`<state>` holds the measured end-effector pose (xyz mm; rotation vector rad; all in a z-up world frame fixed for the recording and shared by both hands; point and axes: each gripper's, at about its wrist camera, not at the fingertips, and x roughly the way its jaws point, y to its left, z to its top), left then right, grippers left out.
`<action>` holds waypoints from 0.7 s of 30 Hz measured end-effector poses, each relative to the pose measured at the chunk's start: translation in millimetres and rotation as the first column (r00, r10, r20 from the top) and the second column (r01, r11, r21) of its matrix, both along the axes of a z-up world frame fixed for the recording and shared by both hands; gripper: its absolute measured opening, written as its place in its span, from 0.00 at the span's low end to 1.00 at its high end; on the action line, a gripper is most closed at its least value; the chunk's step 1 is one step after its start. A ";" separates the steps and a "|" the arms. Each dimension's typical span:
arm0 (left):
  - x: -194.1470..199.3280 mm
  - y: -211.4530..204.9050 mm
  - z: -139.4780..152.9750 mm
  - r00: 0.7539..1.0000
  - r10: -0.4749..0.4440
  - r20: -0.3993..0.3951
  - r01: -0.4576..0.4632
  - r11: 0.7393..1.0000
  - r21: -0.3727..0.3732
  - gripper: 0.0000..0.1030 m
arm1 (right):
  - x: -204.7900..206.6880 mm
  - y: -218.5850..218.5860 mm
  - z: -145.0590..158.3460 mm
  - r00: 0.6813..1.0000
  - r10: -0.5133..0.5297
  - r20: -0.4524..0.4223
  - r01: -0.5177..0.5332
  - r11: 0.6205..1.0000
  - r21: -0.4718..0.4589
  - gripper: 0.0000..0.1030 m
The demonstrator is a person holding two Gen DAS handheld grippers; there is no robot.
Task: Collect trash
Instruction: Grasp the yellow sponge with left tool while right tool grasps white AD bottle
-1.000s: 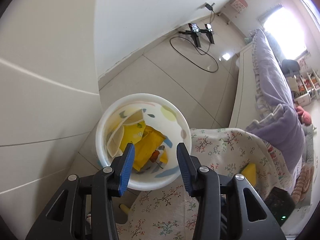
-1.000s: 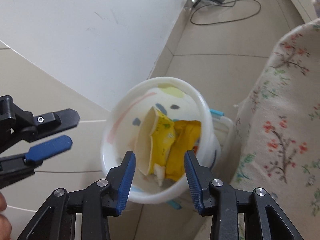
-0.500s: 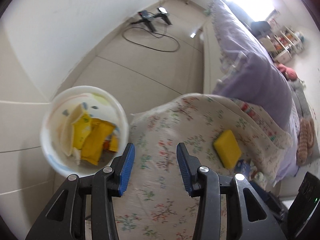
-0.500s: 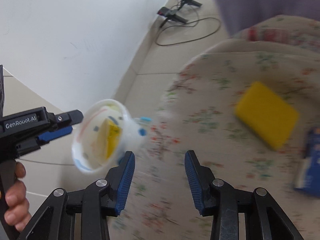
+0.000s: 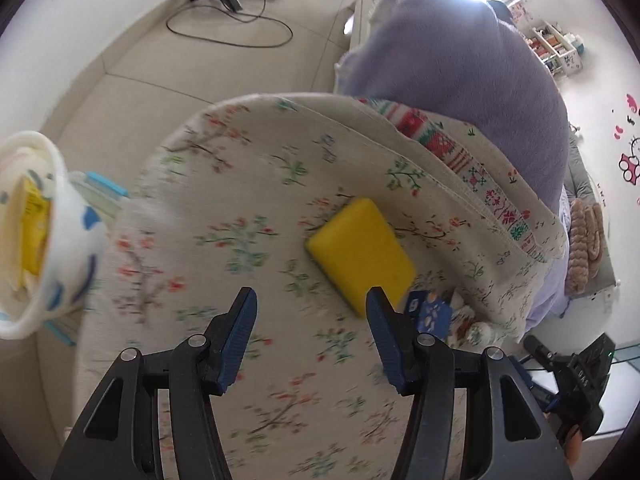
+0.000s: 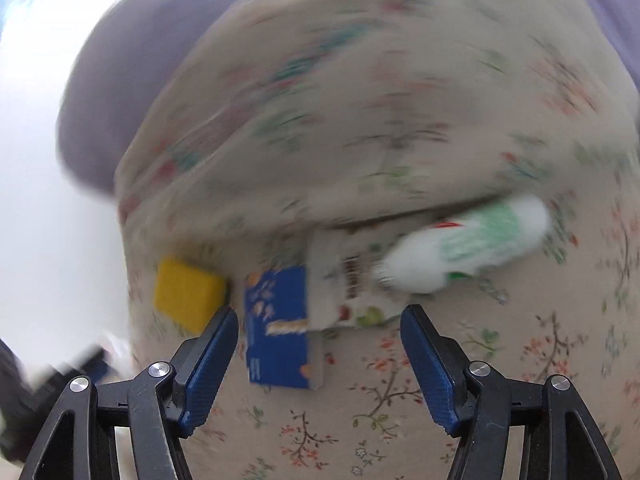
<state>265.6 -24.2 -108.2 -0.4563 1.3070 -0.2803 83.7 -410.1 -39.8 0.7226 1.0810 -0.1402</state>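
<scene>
blue box [image 6: 280, 328] lies just ahead between right gripper's [image 6: 316, 332] widening, empty fingers.

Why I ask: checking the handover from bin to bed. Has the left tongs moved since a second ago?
Yes. The left tongs, jaws just opening and empty, swung off the white bin, now at left, over the floral blanket toward the yellow sponge.

Right wrist view motion-blurred; white-green tube [image 6: 464, 250] print unreadable at right. Left wrist view: bin [image 5: 30, 236] cut by left edge, blue box [image 5: 430, 312] half-hidden behind a finger.
</scene>
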 end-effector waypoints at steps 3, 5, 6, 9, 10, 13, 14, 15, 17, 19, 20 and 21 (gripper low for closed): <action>6.9 -22.2 -11.4 1.000 0.007 -0.023 -0.008 0.999 -0.052 0.58 | -3.8 -25.7 -7.3 0.996 -0.086 -0.013 0.087 0.996 0.019 0.70; 13.7 -35.5 -17.8 0.999 0.014 -0.033 -0.016 0.998 -0.065 0.58 | -5.1 -38.2 -15.2 0.990 -0.134 -0.034 0.136 0.990 0.035 0.70; 18.1 -40.9 -21.0 0.999 0.022 -0.033 -0.024 0.998 -0.065 0.58 | -5.8 -43.9 -19.3 0.987 -0.153 -0.046 0.156 0.986 0.054 0.70; 28.9 -48.7 -33.5 0.996 0.076 -0.049 -0.079 0.995 -0.053 0.65 | -8.0 -61.9 -34.8 0.972 -0.214 -0.093 0.226 0.964 0.138 0.70; 30.5 -49.6 -37.9 0.994 0.093 -0.061 -0.096 0.994 -0.057 0.66 | -9.5 -67.1 -38.0 0.970 -0.222 -0.103 0.236 0.959 0.156 0.70; 33.6 -55.4 -42.3 0.992 0.111 -0.059 -0.115 0.991 -0.064 0.71 | -9.4 -77.0 -41.7 0.965 -0.235 -0.113 0.252 0.952 0.175 0.70; 34.4 -57.8 -42.6 0.992 0.108 -0.062 -0.112 0.992 -0.058 0.71 | -13.0 -73.9 -38.9 0.964 -0.238 -0.115 0.255 0.952 0.169 0.70; 34.4 -59.1 -42.9 0.992 0.109 -0.060 -0.112 0.992 -0.054 0.72 | -12.6 -75.8 -38.4 0.964 -0.240 -0.116 0.257 0.952 0.166 0.70; 34.2 -61.8 -42.9 0.993 0.106 -0.053 -0.108 0.993 -0.051 0.72 | -12.7 -83.9 -38.3 0.962 -0.246 -0.117 0.264 0.950 0.168 0.70; 34.1 -67.4 -42.4 0.995 0.085 -0.043 -0.086 0.996 -0.030 0.72 | -10.1 -86.0 -43.4 0.958 -0.257 -0.125 0.276 0.947 0.165 0.70; 34.7 -72.3 -41.5 0.997 0.072 -0.036 -0.073 0.997 -0.016 0.71 | -7.5 -87.9 -47.6 0.955 -0.264 -0.134 0.283 0.946 0.159 0.70; 34.2 -76.3 -40.3 0.998 0.059 -0.025 -0.059 0.998 0.004 0.69 | -4.9 -89.4 -51.0 0.953 -0.267 -0.145 0.289 0.945 0.156 0.70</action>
